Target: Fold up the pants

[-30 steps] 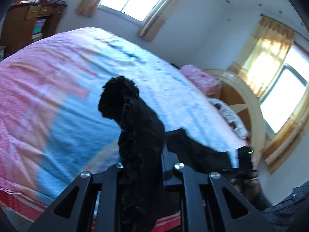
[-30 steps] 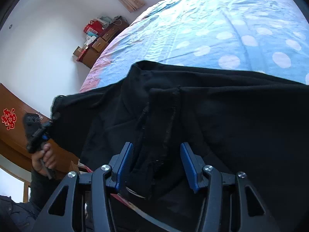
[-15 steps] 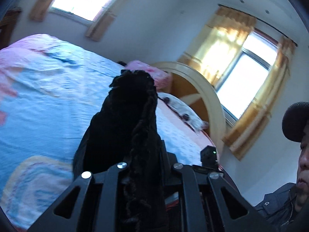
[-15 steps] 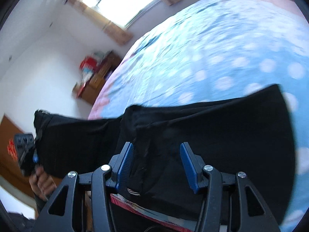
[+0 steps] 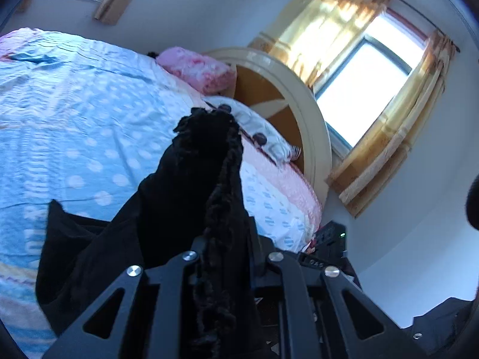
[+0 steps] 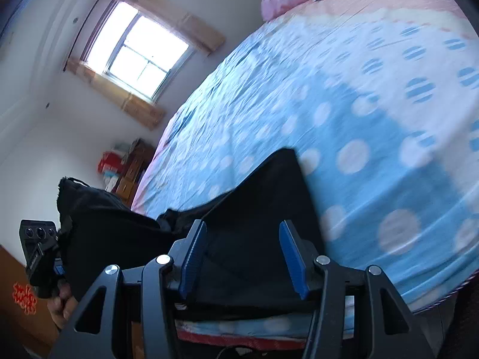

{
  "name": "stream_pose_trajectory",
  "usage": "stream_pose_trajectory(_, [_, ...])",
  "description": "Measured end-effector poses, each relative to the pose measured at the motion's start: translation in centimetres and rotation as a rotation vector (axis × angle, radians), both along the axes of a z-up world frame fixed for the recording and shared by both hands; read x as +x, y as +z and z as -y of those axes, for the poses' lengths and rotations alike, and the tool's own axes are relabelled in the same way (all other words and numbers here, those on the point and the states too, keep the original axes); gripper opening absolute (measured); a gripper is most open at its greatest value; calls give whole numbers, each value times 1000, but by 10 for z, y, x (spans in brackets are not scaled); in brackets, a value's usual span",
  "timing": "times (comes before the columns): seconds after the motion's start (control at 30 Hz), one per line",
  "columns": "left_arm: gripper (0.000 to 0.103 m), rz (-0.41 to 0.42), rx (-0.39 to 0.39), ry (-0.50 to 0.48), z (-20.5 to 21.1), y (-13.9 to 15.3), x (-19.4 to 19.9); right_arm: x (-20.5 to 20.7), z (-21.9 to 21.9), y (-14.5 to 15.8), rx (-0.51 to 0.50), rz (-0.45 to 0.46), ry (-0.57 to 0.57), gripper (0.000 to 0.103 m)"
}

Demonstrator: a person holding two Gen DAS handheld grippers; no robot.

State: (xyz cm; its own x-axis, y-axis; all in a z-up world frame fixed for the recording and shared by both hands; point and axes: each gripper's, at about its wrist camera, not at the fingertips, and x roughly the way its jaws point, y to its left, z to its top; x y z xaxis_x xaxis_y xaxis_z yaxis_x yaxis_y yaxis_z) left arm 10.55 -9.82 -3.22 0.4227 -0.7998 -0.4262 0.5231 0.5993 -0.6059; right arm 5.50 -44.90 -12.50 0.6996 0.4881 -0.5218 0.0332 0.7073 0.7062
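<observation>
Black pants (image 6: 257,209) lie over the near edge of the bed, one end lifted. My left gripper (image 5: 221,239) is shut on a bunched ruffled edge of the pants (image 5: 203,161) and holds it up above the bed; its fingertips are hidden by cloth. In the right wrist view the left gripper (image 6: 42,251) shows at the far left with the cloth rising from it. My right gripper (image 6: 242,254) is open, its blue pads (image 6: 292,257) apart just above the flat part of the pants, with nothing between them.
The bed has a blue polka-dot sheet (image 6: 344,104) with a pink border. Pink pillows (image 5: 197,68) and a round headboard (image 5: 287,98) stand at its head. A wooden cabinet (image 6: 131,170) stands by the far wall. Curtained windows (image 5: 368,80) are behind.
My left gripper has swung with the pants edge toward the head of the bed. The pants have slid off much of the sheet, baring more blue. My right gripper stays open.
</observation>
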Motion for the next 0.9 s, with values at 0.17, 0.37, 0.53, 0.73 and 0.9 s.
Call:
stream_pose_trajectory(0.17, [14, -11, 96, -23, 41, -17, 17, 0, 7, -2, 5, -1, -26, 53])
stream_pose_trajectory(0.37, [14, -55, 169, -59, 84, -58, 30, -1, 21, -13, 18, -30, -89, 53])
stream_pose_trajectory(0.53, [14, -85, 175, -73, 105, -72, 32, -3, 28, -21, 26, -49, -110, 53])
stream_pose_trajectory(0.73, [18, -100, 193, -86, 126, -80, 37, -5, 32, -26, 36, -48, -137, 53])
stream_pose_trajectory(0.9, [41, -92, 177, -125, 146, -75, 33, -9, 39, -26, 39, -37, -175, 53])
